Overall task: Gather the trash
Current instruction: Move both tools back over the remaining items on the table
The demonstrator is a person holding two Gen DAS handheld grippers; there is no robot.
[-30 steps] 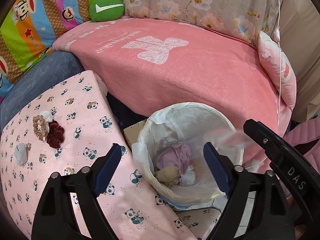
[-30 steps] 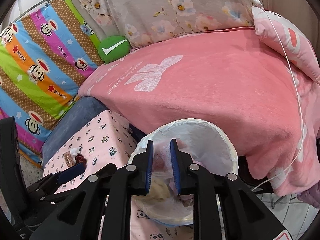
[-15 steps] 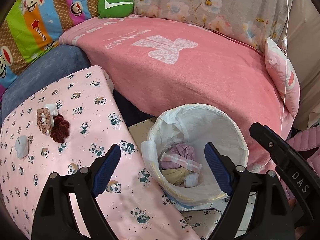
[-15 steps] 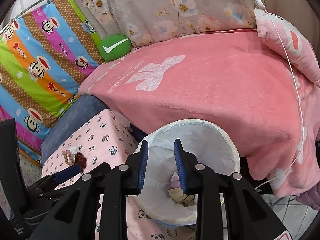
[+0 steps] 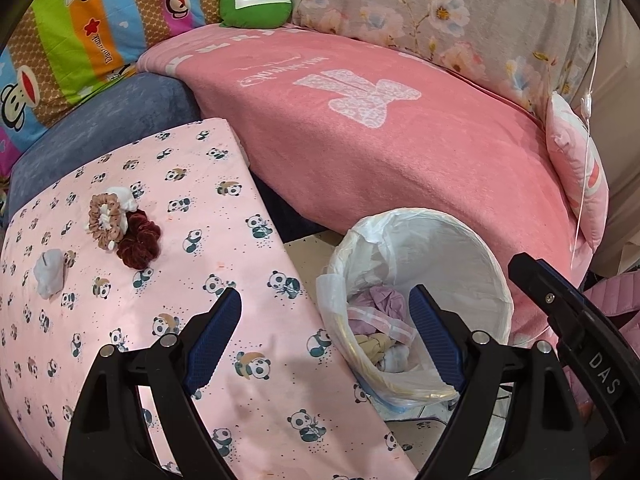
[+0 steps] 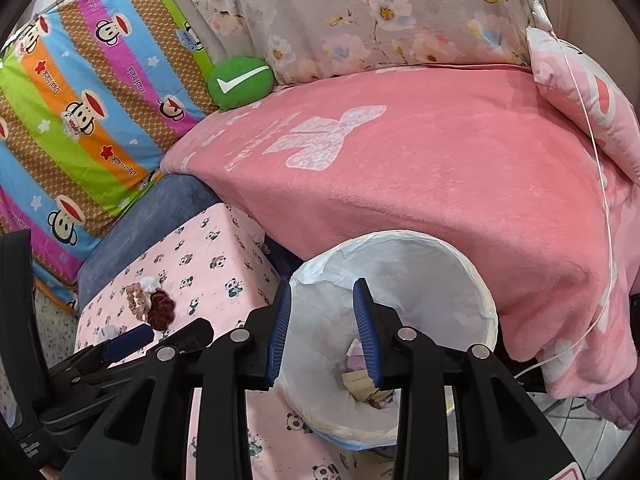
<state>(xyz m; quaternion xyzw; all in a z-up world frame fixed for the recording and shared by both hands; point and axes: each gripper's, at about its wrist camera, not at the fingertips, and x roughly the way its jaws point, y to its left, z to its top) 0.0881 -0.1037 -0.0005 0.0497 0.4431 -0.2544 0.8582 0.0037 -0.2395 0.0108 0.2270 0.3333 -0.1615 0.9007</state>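
Right tongs (image 6: 322,332) hang over the lined bin (image 6: 476,280), jaws just parted narrowly and empty, apparently after a drop. Left tongs (image 5: 320,336) gape wide, empty, angled toward the panda-print counter (image 5: 224,240), where one crumpled tissue (image 5: 50,274) and two scrunchies (image 5: 120,226) remain.

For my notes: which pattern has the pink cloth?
Small pandas on the pink cloth; left wrist view shows it best.

The left hand-held gripper (image 5: 326,336) pointed steeply downward, jaws spread wide and empty — the right hand-held gripper (image 6: 322,328) had just been opening, nothing between its pads.
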